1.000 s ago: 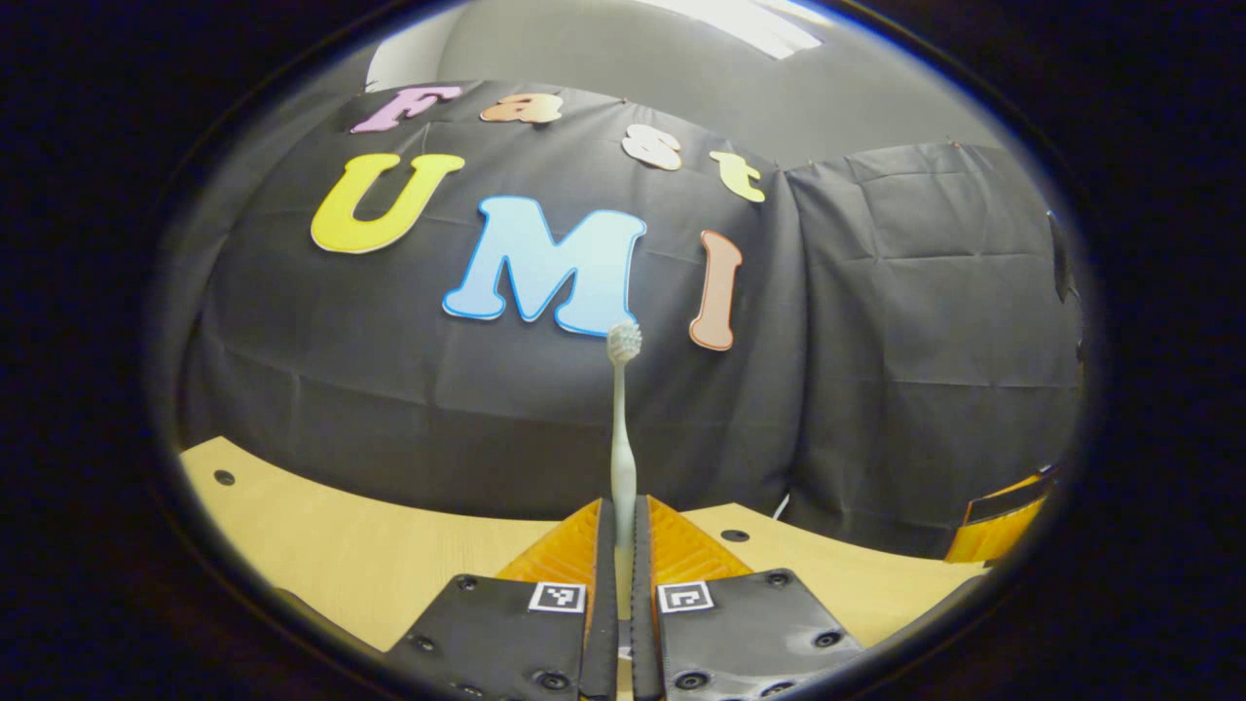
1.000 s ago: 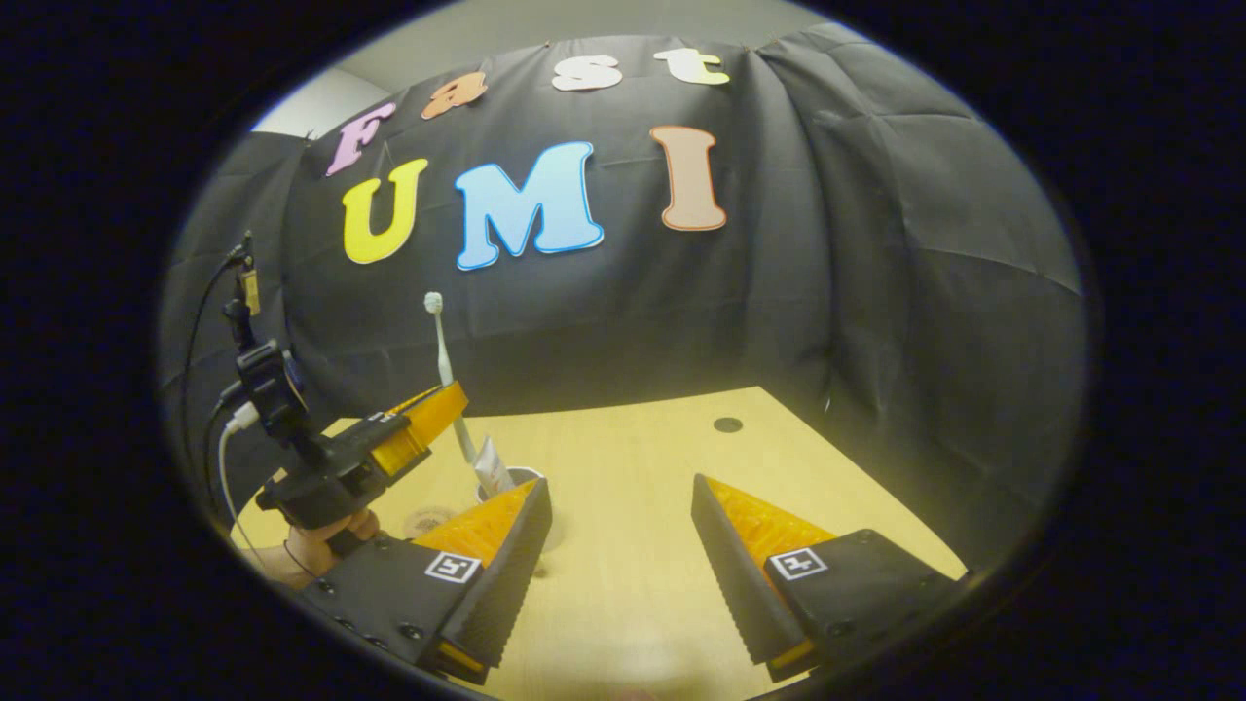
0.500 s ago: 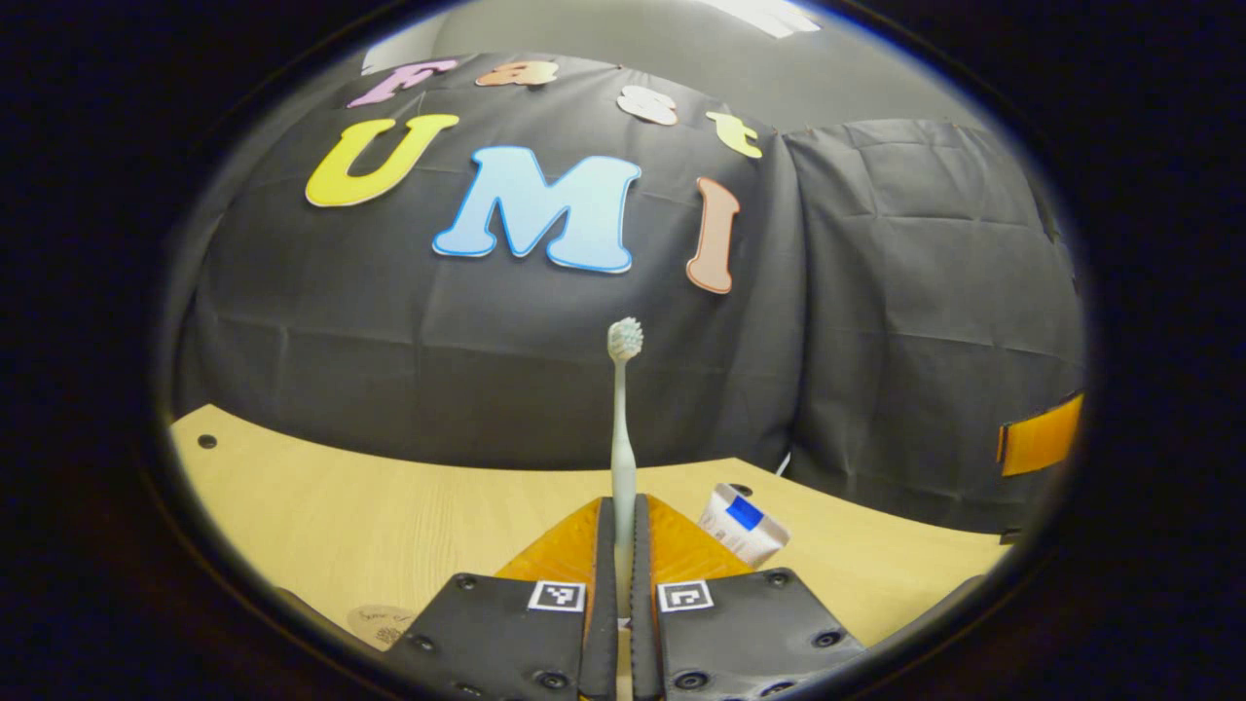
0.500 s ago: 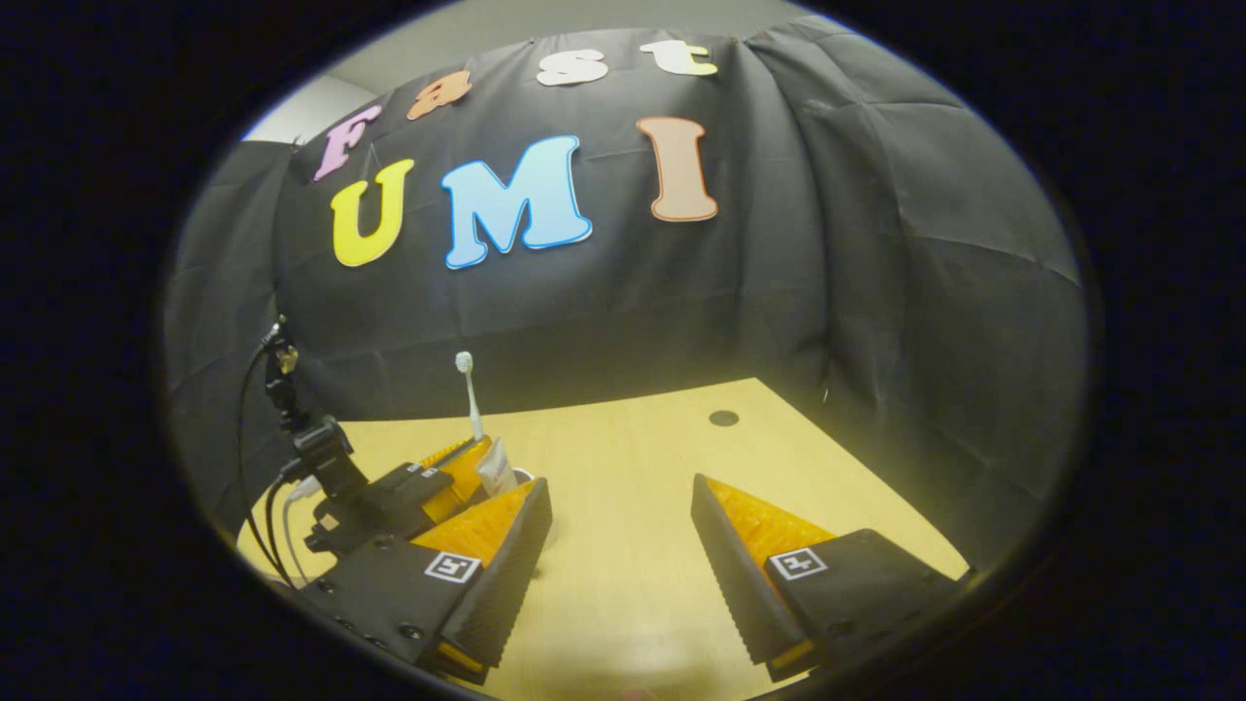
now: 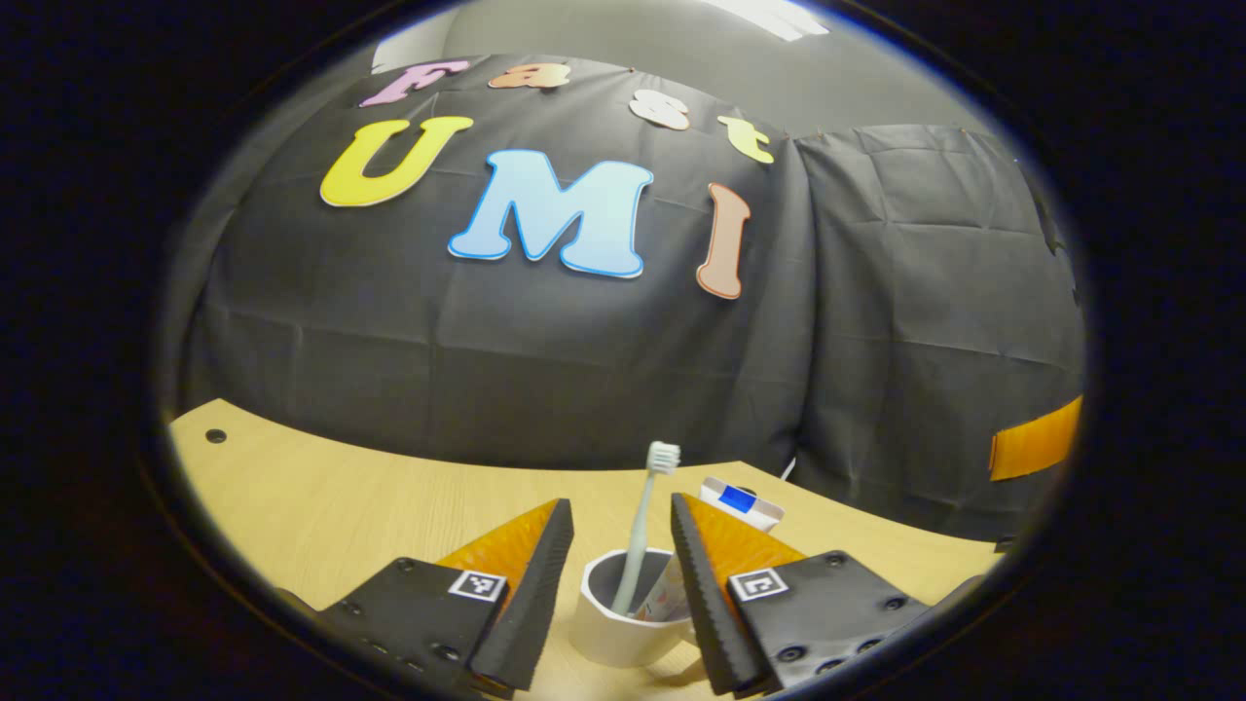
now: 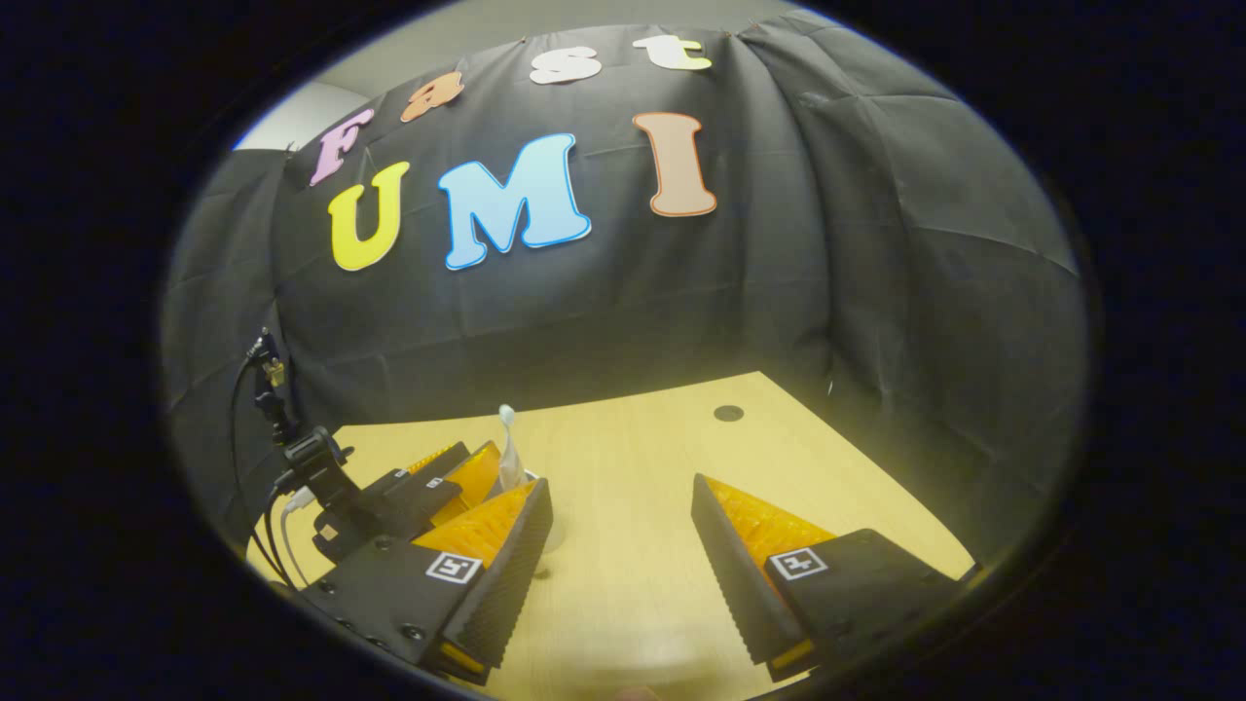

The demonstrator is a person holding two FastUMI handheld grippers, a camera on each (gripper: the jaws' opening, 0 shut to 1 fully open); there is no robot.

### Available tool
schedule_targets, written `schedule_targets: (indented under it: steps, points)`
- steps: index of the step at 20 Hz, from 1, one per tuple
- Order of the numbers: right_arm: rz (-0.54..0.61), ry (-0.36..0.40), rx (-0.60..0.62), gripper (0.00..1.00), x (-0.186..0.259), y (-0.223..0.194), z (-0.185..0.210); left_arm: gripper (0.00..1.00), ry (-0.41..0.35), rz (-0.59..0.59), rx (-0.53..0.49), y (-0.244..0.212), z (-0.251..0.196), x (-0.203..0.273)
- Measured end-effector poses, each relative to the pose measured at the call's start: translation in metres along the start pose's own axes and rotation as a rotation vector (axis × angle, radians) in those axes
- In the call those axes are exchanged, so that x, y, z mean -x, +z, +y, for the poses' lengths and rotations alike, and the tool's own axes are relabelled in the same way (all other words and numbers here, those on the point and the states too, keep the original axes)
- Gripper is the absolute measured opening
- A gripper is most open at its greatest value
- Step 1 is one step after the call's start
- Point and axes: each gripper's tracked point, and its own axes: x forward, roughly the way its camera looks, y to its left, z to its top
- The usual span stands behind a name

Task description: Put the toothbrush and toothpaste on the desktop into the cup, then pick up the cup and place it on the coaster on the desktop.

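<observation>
The left gripper (image 5: 621, 574), low in the left gripper view, is spread wide, its jaws to either side of the white cup (image 5: 623, 623) and gripping nothing. The toothbrush (image 5: 644, 526) leans in the cup, bristles up, and the toothpaste tube (image 5: 737, 500) pokes out past the right-hand jaw. The right gripper (image 6: 621, 545) hangs spread over bare desktop (image 6: 633, 438). No coaster is to be seen here. To lift the cup well, I judge, close squarely on its wall and keep it upright.
</observation>
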Motion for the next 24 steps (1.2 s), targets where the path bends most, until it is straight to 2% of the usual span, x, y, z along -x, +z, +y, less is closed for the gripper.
schedule_targets:
  steps: [2, 4, 5, 11, 12, 13, 17, 24]
  points:
    - [0.003, 0.01, 0.032, 0.92, 0.002, 0.003, 0.002, 0.72, 0.018, -0.003, 0.015, 0.013, -0.001, 0.012]
    - [0.004, 0.011, 0.075, 0.9, 0.001, 0.009, 0.004, 0.82, 0.038, -0.017, 0.02, 0.033, -0.002, 0.03]
    - [0.013, 0.016, 0.087, 0.92, 0.001, 0.012, 0.006, 0.84, 0.06, -0.017, 0.013, 0.042, 0.001, 0.039]
    - [0.151, 0.073, 0.157, 0.94, -0.011, -0.001, 0.039, 0.84, 0.207, -0.015, -0.072, 0.101, 0.021, 0.107]
    - [0.173, 0.08, 0.183, 0.94, -0.014, -0.004, 0.046, 0.92, 0.22, -0.014, -0.082, 0.107, 0.023, 0.115]
    - [0.199, 0.086, 0.208, 0.92, -0.018, -0.007, 0.052, 0.94, 0.231, -0.006, -0.088, 0.111, 0.027, 0.122]
    - [0.324, 0.127, 0.264, 0.95, -0.034, -0.025, 0.077, 0.94, 0.27, 0.032, -0.056, 0.111, 0.046, 0.138]
    - [0.595, 0.104, 0.279, 0.96, -0.074, -0.076, 0.086, 0.95, 0.331, 0.068, -0.015, 0.105, 0.076, 0.158]
